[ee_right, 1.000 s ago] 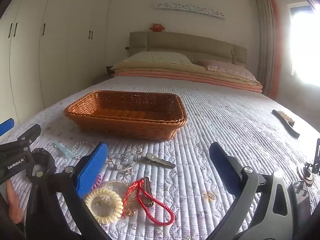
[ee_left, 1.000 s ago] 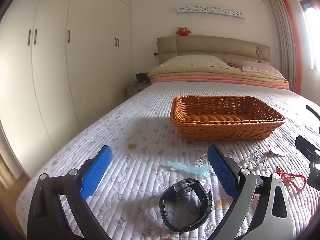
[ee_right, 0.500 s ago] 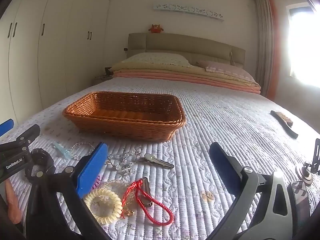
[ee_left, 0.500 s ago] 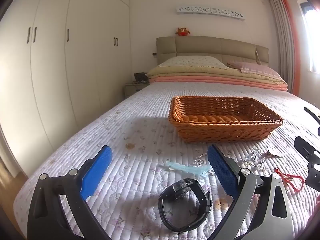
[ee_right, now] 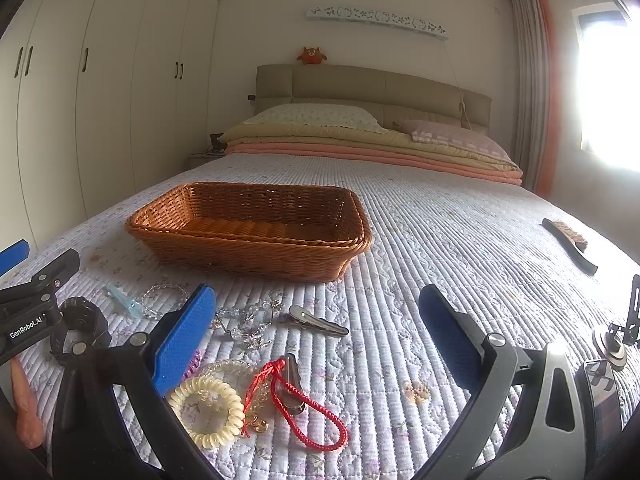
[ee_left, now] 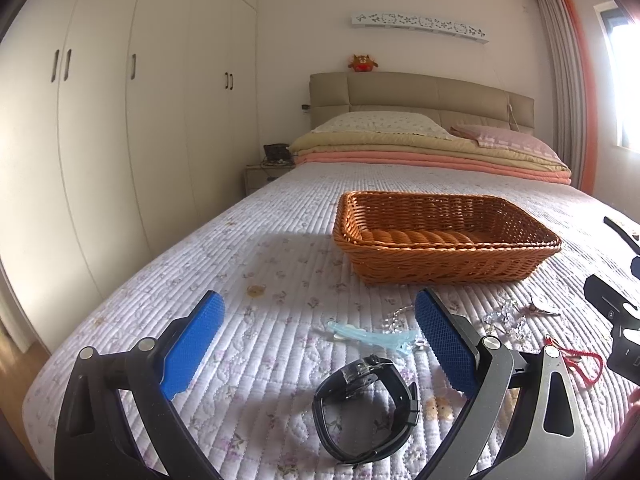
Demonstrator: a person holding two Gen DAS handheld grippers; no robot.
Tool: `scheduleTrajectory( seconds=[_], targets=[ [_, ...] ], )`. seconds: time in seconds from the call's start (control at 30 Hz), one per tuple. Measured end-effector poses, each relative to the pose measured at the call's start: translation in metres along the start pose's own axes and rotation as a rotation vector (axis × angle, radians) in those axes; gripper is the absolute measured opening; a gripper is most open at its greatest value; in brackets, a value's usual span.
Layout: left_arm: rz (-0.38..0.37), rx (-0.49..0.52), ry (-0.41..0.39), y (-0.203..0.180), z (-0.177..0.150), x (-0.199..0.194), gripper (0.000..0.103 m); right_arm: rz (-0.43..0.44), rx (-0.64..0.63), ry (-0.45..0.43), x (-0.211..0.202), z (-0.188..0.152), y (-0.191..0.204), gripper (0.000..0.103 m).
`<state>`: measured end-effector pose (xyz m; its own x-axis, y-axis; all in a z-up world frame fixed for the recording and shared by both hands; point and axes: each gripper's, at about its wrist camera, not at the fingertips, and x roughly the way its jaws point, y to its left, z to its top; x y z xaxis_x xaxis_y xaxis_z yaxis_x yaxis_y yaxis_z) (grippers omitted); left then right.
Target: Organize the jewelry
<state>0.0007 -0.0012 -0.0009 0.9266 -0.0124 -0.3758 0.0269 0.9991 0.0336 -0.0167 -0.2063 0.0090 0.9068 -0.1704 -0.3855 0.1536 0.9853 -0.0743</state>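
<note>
Black watch [ee_left: 366, 404], strap looped, lies on the bed [ee_left: 280, 240] at 6 o'clock from the wicker basket [ee_left: 444, 236]. Left gripper [ee_left: 320, 344] fingers wide apart, empty, flanking it. Right gripper [ee_right: 316, 344] likewise spread, touching nothing.

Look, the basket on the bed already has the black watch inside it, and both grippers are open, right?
Not quite. The watch is not in the basket; it lies on the bed, between the open fingers of the left gripper, as the left wrist view shows. No jewelry shows inside the basket. The right gripper is open too.
</note>
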Motion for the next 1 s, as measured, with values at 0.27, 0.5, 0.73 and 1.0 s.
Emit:
scheduleTrajectory(
  seconds=[0.27,0.5,0.73,1.0],
  targets=[
    [-0.002,-0.011,0.0,0.0,-0.0005,-0.0013,0.094,0.002,0.003,0.004,0.0013,-0.0006,0.0002,0.097],
    [-0.004,-0.015,0.002,0.0015,-0.001,-0.0001,0.094,0.006,0.013,0.01,0.0039,-0.0008,0.0002,0.097],
    [-0.006,-0.014,0.0,0.0018,-0.0019,-0.0002,0.094,0.008,0.017,0.014,0.0047,-0.0004,-0.0012,0.097],
    [-0.01,-0.013,-0.002,0.0016,-0.002,0.0004,0.094,0.011,0.022,0.017,0.0057,-0.0007,-0.0016,0.097]
  ],
)
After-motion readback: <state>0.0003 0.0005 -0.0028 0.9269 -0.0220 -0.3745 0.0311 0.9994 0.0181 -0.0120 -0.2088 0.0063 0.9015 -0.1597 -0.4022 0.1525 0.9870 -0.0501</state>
